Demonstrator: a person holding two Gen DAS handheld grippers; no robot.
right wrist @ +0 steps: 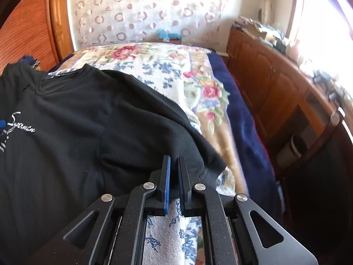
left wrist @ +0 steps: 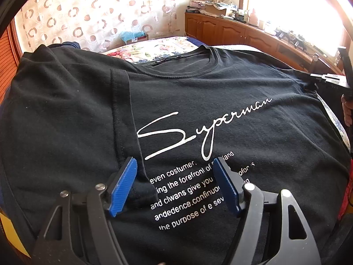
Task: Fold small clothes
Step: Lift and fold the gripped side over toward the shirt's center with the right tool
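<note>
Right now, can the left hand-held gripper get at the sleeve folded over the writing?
Probably yes. The left hand-held gripper hangs open right above the black cotton T-shirt, and the folded-over sleeve lies between its blue pads with nothing covering it.

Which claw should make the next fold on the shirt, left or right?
Probably right. The right claw is shut on the shirt's unfolded sleeve. The left claw is open over the print, holding nothing; its sleeve already lies folded in.

We note 1 bed (right wrist: 240,119), navy-edged, under a floral blanket (right wrist: 154,66); 1 black "Superman" T-shirt (left wrist: 198,101) lies spread directly on that blanket.
</note>
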